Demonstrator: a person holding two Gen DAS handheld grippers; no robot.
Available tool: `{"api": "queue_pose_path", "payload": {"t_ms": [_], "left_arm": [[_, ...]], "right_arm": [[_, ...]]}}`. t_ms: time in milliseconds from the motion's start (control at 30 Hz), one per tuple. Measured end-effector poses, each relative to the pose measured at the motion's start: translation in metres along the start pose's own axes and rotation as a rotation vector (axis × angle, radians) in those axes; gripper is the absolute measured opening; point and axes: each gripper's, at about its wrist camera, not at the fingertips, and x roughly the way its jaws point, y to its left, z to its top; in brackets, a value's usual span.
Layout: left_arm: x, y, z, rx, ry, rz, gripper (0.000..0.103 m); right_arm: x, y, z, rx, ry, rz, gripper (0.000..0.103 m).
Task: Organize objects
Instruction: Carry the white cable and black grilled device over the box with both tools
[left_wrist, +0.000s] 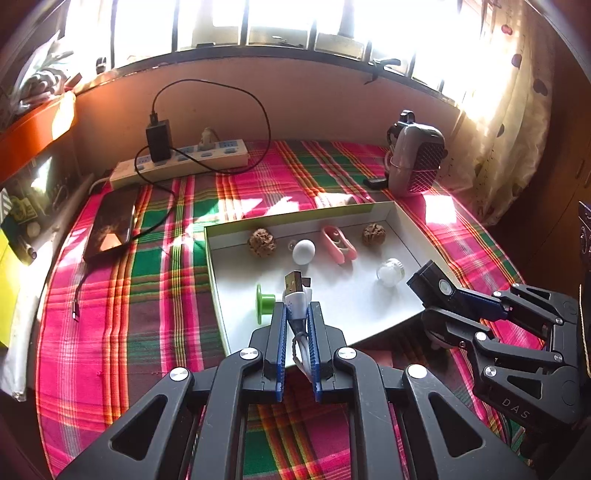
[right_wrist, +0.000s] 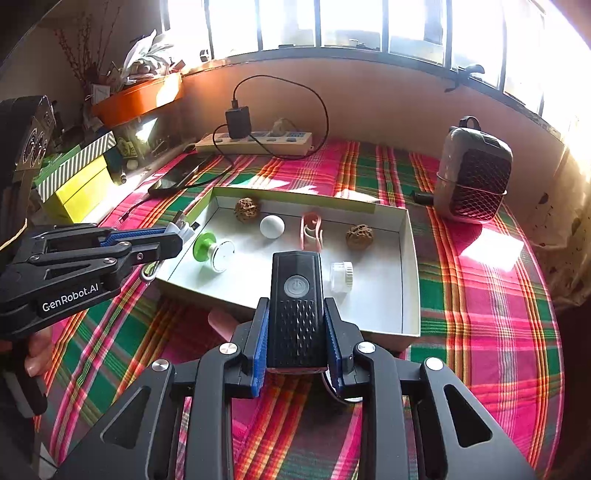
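We hold two things above the shallow white cardboard tray (right_wrist: 410, 266) on the plaid-clothed bench (right_wrist: 498, 332). Our left gripper (left_wrist: 297, 314) has its fingers clenched on a white USB cable plug (left_wrist: 295, 295), poised over the tray's near left part, just beside the green-capped round knob (left_wrist: 264, 302). Our right gripper (right_wrist: 297, 332) grips a black rectangular lamp with a round power button (right_wrist: 296, 295), hanging over the tray's near edge.

Already lying inside the tray are two brown walnuts (right_wrist: 246, 209), a white ball (right_wrist: 272, 226), a pink clip (right_wrist: 311, 230) and a small clear jar (right_wrist: 341, 277).

To do this step well, we judge it best to lower each item onto bare tray floor. The lamp should land between knob and jar, touching neither, and we should release only once it rests flat.
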Motion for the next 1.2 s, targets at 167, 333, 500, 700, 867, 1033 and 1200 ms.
{"api": "queue_pose_path", "payload": {"t_ms": [167, 333, 500, 700, 867, 1033, 1200], "left_arm": [[0.014, 0.01, 0.012, -0.017, 0.013, 0.016, 0.01], [0.028, 0.02, 0.021, -0.04, 0.028, 0.029, 0.01], [0.04, 0.026, 0.027, -0.049, 0.044, 0.038, 0.01], [0.054, 0.032, 0.033, -0.069, 0.061, 0.045, 0.01], [0.064, 0.036, 0.035, -0.077, 0.074, 0.058, 0.01], [0.072, 0.04, 0.034, -0.082, 0.094, 0.063, 0.01], [0.078, 0.042, 0.033, -0.091, 0.105, 0.065, 0.01]], "right_arm": [[0.017, 0.001, 0.012, 0.002, 0.014, 0.011, 0.028], [0.033, 0.001, 0.02, 0.006, 0.037, 0.013, 0.028], [0.047, -0.003, 0.027, 0.013, 0.057, 0.017, 0.028], [0.064, -0.003, 0.028, 0.012, 0.09, 0.028, 0.028], [0.075, -0.002, 0.03, 0.012, 0.107, 0.032, 0.028], [0.083, -0.001, 0.033, 0.009, 0.12, 0.032, 0.028], [0.089, 0.0, 0.035, 0.007, 0.126, 0.032, 0.028]]}}
